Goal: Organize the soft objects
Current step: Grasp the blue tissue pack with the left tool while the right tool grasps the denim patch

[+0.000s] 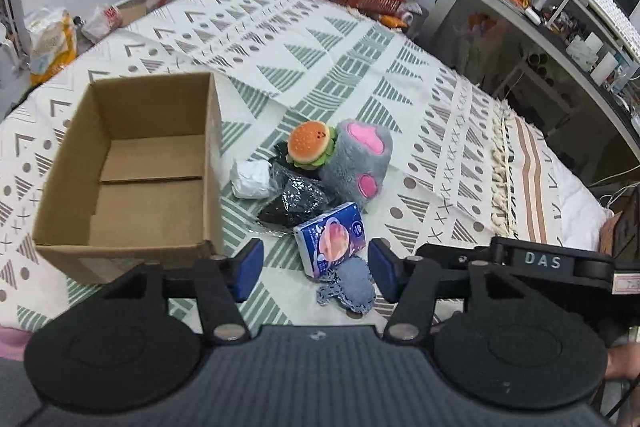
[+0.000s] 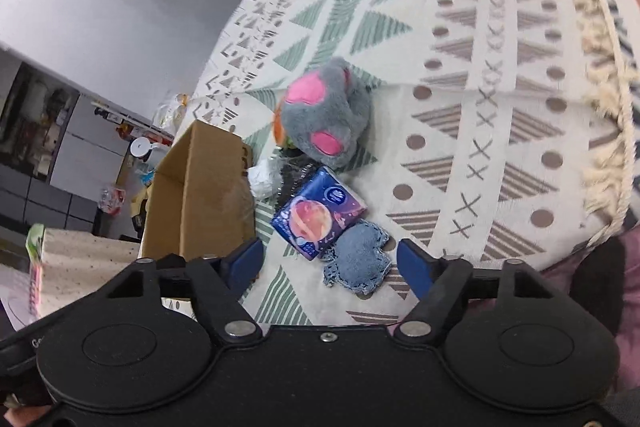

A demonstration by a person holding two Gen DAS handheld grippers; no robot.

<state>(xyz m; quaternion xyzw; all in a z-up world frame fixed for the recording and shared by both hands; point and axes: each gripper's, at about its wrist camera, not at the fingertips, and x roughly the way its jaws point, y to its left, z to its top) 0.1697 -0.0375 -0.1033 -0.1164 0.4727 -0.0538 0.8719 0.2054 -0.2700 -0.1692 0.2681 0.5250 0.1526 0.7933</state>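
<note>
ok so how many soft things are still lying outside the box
6: burger plush, grey paw plush beside it, white wad nearest the cardboard box, black shiny bag, tissue pack, blue knit piece nearest the tongs. More may hide beneath.

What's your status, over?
Left gripper and right gripper open, empty. Cardboard box empty; blue cloth, tissue pack, paw plush on the bedspread. Nothing in the way.
</note>
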